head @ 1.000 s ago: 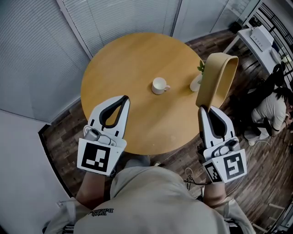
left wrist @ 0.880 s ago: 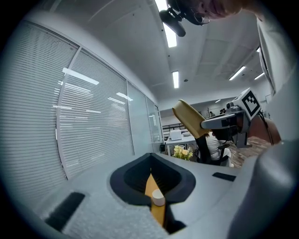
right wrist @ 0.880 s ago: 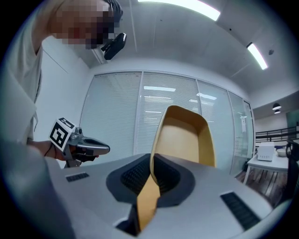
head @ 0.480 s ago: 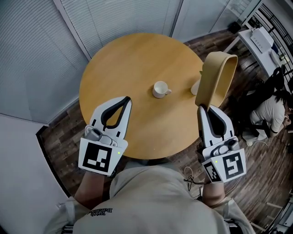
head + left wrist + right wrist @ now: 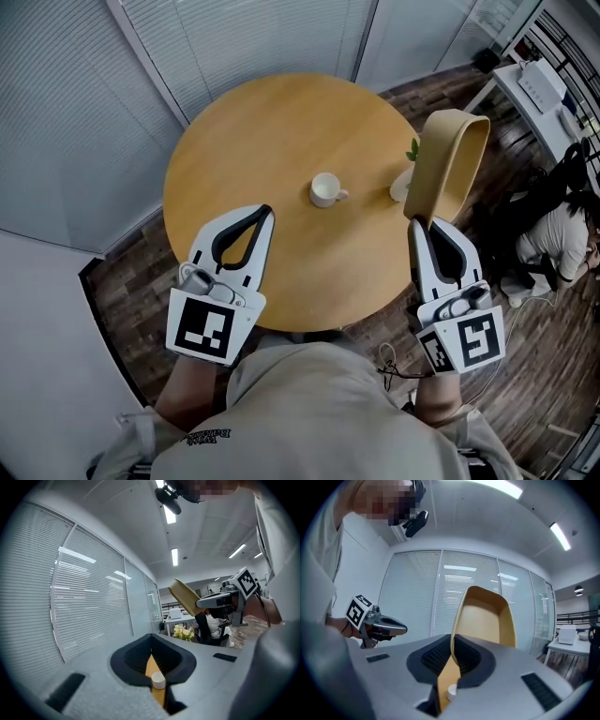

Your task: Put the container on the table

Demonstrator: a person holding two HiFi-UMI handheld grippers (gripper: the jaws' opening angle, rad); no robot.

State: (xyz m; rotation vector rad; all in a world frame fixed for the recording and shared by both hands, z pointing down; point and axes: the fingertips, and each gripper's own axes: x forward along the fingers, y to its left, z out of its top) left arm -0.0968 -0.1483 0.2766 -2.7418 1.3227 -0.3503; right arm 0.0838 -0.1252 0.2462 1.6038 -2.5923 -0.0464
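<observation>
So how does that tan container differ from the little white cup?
The container is tan and looks much bigger; the cup is white and small. The container is held in the air on edge, its rim clamped in the right tool; the cup stands upright on the table, untouched. The cup has a handle; the container shows none. Both are open vessels.

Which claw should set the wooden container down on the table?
The right claw. It is clamped on the container at its rim, holding it up, tilted, by the table's right edge. The left claw is shut with nothing in it.
</observation>
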